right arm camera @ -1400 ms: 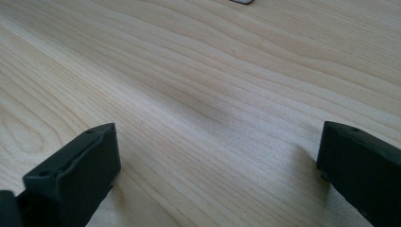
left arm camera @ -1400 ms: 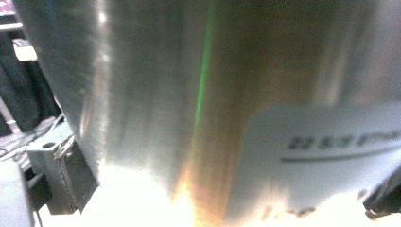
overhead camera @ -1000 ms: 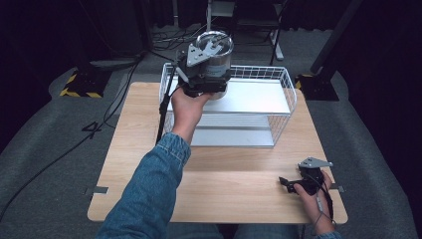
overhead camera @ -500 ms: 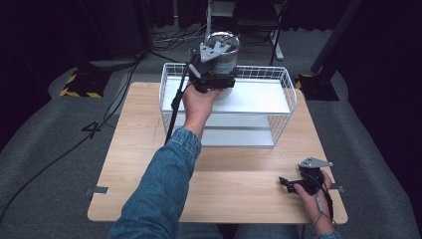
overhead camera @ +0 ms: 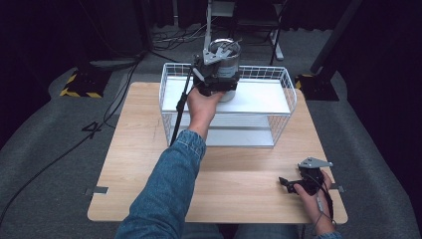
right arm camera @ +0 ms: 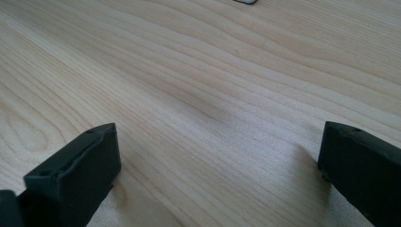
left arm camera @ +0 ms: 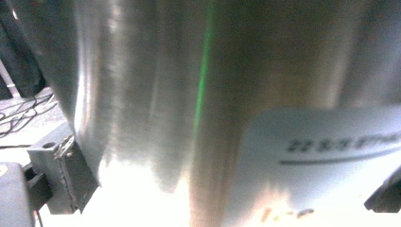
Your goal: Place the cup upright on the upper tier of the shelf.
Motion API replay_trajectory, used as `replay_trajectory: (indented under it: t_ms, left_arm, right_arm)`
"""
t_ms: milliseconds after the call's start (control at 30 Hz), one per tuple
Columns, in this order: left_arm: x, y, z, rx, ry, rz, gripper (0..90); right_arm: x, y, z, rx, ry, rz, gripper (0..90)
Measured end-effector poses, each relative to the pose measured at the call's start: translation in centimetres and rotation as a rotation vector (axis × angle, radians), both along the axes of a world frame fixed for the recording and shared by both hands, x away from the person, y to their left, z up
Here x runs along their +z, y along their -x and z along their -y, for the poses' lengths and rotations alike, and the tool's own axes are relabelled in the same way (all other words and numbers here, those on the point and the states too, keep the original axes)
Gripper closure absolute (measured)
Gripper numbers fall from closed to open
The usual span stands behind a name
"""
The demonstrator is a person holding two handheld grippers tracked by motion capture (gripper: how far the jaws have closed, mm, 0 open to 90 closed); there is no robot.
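Since the earlier frames my left hand-held gripper [overhead camera: 222, 74] has carried the steel canister [overhead camera: 226, 57] farther toward the top centre of the high view, so that it now sits over the upper shelf [overhead camera: 259, 97] of the white wire rack [overhead camera: 286, 92], near the rack's rear rim; my right hand-held gripper [overhead camera: 298, 183] has stayed at the lower right of the frame, low over the wooden table [overhead camera: 139, 149]. The left hand-held gripper is clamped on the canister: in the left gripper view the brushed metal wall [left arm camera: 156, 85] and a white printed label [left arm camera: 326, 156] stand directly ahead, with one jaw pressed to the metal at the lower left and the other just visible at the lower right edge. I hold the canister upright and from the side, which I judge keeps its open top level and lets its base meet the shelf flat. Whether the base already touches the shelf I cannot tell, since my hand [overhead camera: 201, 102] covers it. The right hand-held gripper has its jaws spread wide with nothing between them, only bare wood grain [right arm camera: 213, 94] in the right gripper view; I judge it is parked out of the reaching arm's path. My denim sleeve [overhead camera: 164, 184] runs diagonally from the bottom centre toward the rack.
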State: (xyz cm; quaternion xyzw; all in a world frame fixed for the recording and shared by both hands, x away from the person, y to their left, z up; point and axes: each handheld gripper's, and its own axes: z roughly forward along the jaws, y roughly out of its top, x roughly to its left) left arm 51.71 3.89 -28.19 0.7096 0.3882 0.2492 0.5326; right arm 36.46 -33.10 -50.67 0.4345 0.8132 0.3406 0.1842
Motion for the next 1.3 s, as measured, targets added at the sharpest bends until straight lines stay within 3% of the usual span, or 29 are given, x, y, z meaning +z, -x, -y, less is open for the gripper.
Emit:
replay_trajectory:
  t_ms: [100, 633, 1033, 1300]
  left_arm:
    - [-0.03, 0.1, 0.27, 0.005, -0.032, 0.013, 3.6]
    - [-0.24, -0.13, 0.16, 0.0, -0.013, 0.016, 3.0]
    - [0.13, 0.23, 0.12, 0.011, -0.07, 0.057, 0.0]
    - [0.61, 0.64, -0.33, 0.004, -0.063, 0.066, 0.0]
  right_arm:
    - [0.0, 0.0, 0.0, 0.0, 0.0, 0.0, 0.6]
    - [0.0, 0.0, 0.0, 0.001, 0.001, 0.0, 0.6]
    - [0.01, 0.01, 0.0, 0.002, 0.0, -0.002, 0.6]
    - [0.0, 0.0, 0.0, 0.001, 0.0, 0.0, 0.6]
